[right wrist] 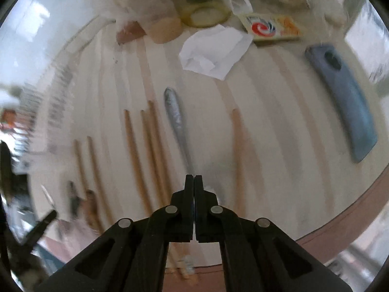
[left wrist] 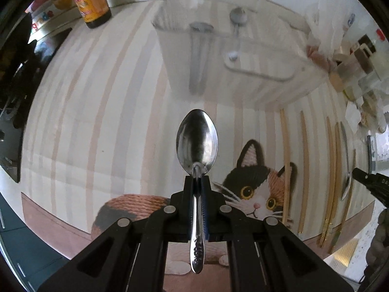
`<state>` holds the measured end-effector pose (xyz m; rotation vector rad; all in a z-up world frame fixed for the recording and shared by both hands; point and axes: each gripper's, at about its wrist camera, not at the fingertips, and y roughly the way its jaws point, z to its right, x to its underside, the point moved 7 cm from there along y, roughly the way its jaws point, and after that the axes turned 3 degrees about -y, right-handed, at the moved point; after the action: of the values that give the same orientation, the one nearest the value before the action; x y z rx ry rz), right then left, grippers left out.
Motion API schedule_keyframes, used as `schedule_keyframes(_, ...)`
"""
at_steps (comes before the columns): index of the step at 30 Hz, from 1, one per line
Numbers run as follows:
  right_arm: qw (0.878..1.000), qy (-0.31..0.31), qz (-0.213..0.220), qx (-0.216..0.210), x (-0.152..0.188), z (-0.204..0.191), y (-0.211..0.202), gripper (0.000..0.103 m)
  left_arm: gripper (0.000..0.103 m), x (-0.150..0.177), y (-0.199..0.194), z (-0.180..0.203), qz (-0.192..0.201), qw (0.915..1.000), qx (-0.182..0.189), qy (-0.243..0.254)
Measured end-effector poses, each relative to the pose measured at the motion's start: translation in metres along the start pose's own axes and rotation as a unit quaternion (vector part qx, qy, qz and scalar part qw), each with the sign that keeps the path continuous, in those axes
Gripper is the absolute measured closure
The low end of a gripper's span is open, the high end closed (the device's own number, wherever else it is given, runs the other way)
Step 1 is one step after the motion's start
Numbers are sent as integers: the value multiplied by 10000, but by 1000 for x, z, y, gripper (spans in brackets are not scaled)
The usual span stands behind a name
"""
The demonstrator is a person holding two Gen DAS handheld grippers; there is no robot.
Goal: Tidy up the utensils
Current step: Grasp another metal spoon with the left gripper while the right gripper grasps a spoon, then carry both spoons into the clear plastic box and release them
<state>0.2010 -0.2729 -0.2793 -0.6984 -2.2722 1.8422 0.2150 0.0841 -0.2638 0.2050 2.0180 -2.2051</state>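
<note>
In the left wrist view, the left gripper (left wrist: pixel 197 178) pinches the neck of a shiny steel spoon (left wrist: pixel 197 143), bowl pointing up at frame centre, handle running down between the black fingers. Above it, in the upper middle, a clear plastic organizer tray (left wrist: pixel 257 73) on the striped cat-print tablecloth (left wrist: pixel 97 121) holds grey utensils. Wooden chopsticks (left wrist: pixel 304 158) lie at the right.

In the right wrist view, blurred, the right gripper (right wrist: pixel 194 180) has its fingers pressed together with nothing visible between them. Just above its tips lies a grey metal utensil (right wrist: pixel 176 121) among scattered wooden chopsticks. A blue phone (right wrist: pixel 345 107) lies at the right, crumpled white paper (right wrist: pixel 214 53) at the top.
</note>
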Motion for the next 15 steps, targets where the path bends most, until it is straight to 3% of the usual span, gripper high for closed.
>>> schedule_keyframes(2, 9999, 95, 22, -85, -3, 5, -4, 99, 99, 1, -11, 0, 90, 9999, -51, 17)
schedule_keyframes(4, 10000, 2, 12, -48, -5, 3, -4, 87, 99, 1, -16, 0, 150, 9998, -91, 36)
schedule_keyframes(6, 9999, -102, -28, 37, -4, 0, 1, 85, 99, 1, -15, -3, 214, 9996, -186, 73)
schedule_keyframes(10, 9960, -596, -294, 595, -7, -12, 24, 85, 99, -1, -6, 4, 249, 9991, -331, 116)
schedule_keyframes(12, 9915, -879, -106, 951, -9, -18, 24, 95, 99, -4, -4, 4, 251, 9988, -396, 103)
schedule_keyframes(15, 9871, -980, -141, 1256, -5, -20, 31, 96, 99, -8, 0, 7, 258, 9988, -421, 49)
